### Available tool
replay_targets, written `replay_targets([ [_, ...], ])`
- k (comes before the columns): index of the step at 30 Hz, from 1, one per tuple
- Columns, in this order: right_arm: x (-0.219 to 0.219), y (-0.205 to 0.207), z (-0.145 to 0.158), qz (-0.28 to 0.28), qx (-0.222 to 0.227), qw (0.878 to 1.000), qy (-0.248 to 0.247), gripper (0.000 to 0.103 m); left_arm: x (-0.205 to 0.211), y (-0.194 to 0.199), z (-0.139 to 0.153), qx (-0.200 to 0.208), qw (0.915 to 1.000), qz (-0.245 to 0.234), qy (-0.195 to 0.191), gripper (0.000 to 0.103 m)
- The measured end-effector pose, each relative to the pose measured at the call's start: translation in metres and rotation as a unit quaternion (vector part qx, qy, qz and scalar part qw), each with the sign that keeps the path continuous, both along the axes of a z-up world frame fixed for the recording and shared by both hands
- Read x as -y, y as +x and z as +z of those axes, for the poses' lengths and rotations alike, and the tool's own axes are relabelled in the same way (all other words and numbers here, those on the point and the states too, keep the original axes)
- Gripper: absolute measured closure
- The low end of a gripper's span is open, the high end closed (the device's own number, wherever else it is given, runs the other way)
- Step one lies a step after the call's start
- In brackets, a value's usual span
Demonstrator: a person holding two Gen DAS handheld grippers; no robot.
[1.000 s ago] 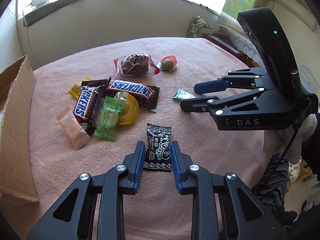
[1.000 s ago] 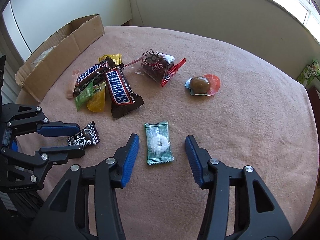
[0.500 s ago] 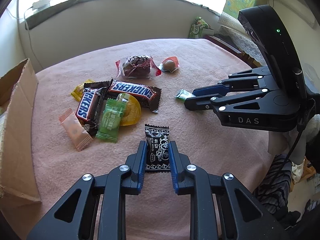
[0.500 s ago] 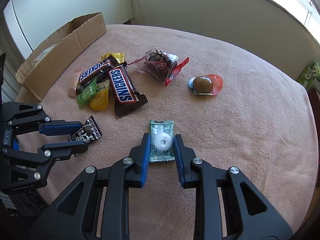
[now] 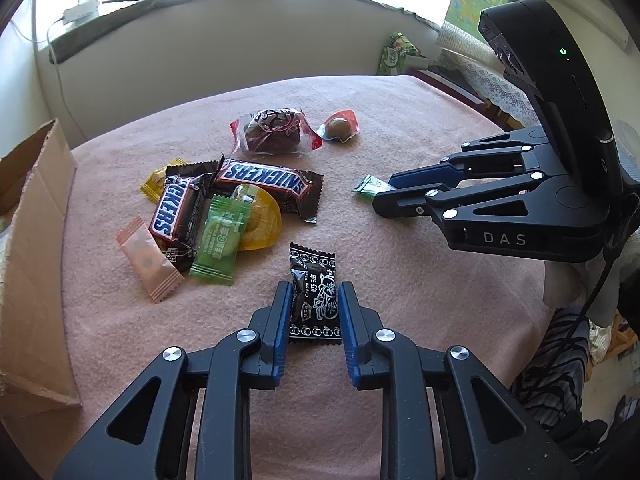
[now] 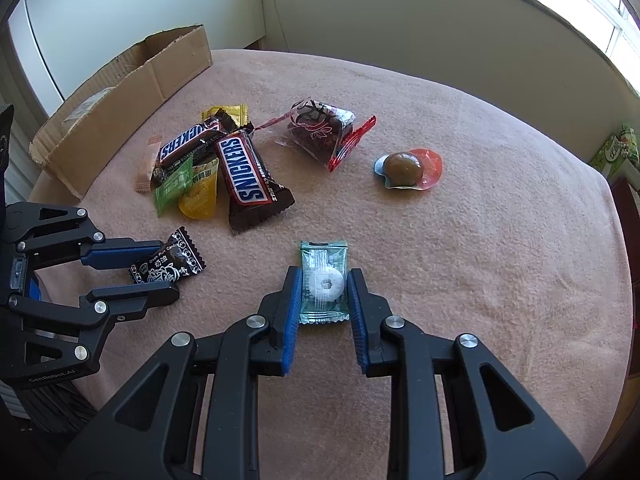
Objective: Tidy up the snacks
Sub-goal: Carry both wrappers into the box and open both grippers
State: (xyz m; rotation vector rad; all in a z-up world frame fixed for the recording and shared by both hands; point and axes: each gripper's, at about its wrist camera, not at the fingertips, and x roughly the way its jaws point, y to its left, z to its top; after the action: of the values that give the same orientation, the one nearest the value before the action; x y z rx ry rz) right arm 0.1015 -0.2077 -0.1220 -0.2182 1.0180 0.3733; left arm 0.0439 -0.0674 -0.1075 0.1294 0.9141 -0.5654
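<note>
My left gripper [image 5: 314,294] is shut on a black plum candy [image 5: 314,292] on the pink cloth; the same candy shows in the right wrist view [image 6: 168,258]. My right gripper [image 6: 325,278] is shut on a green mint packet [image 6: 323,280]; its tip shows in the left wrist view [image 5: 370,186]. A pile of snacks lies beyond: two Snickers bars [image 5: 266,178] [image 5: 176,208], a green candy [image 5: 220,236], a yellow jelly [image 5: 260,220], a pink packet [image 5: 148,258].
A cardboard box [image 5: 28,240] stands at the table's left edge, also in the right wrist view [image 6: 120,92]. A red-wrapped brown cake [image 5: 272,132] and a round brown sweet [image 5: 338,128] lie at the back. The table edge drops off on the right.
Both grippers have closed from open: the left onto the black candy, the right onto the green mint packet. Both candies now sit slightly raised between the fingers.
</note>
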Motion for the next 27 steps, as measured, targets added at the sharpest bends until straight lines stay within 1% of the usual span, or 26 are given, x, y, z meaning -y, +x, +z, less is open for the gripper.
replay_targets([
  [3,0.0,0.0,0.0,-0.001,0.001,1.0,0.0,0.079,-0.001,0.0,0.0,0.001,1.0,0.009,-0.005,0.083],
  [8,0.002,-0.002,0.008,-0.005,0.009,1.0,0.009,0.079,-0.006,-0.001,0.003,0.0,0.9998,0.013,-0.013,0.083],
  [18,-0.005,-0.009,0.032,0.005,0.036,0.999,0.024,0.079,-0.025,-0.005,0.025,0.031,0.9979,0.042,-0.038,0.084],
  [23,-0.018,-0.012,0.048,0.019,0.05,0.998,0.038,0.079,-0.047,-0.004,0.041,0.051,0.9943,0.073,-0.06,0.084],
  [27,-0.038,-0.013,0.06,0.036,0.06,0.996,0.047,0.079,-0.073,-0.001,0.054,0.065,0.9888,0.106,-0.082,0.084],
])
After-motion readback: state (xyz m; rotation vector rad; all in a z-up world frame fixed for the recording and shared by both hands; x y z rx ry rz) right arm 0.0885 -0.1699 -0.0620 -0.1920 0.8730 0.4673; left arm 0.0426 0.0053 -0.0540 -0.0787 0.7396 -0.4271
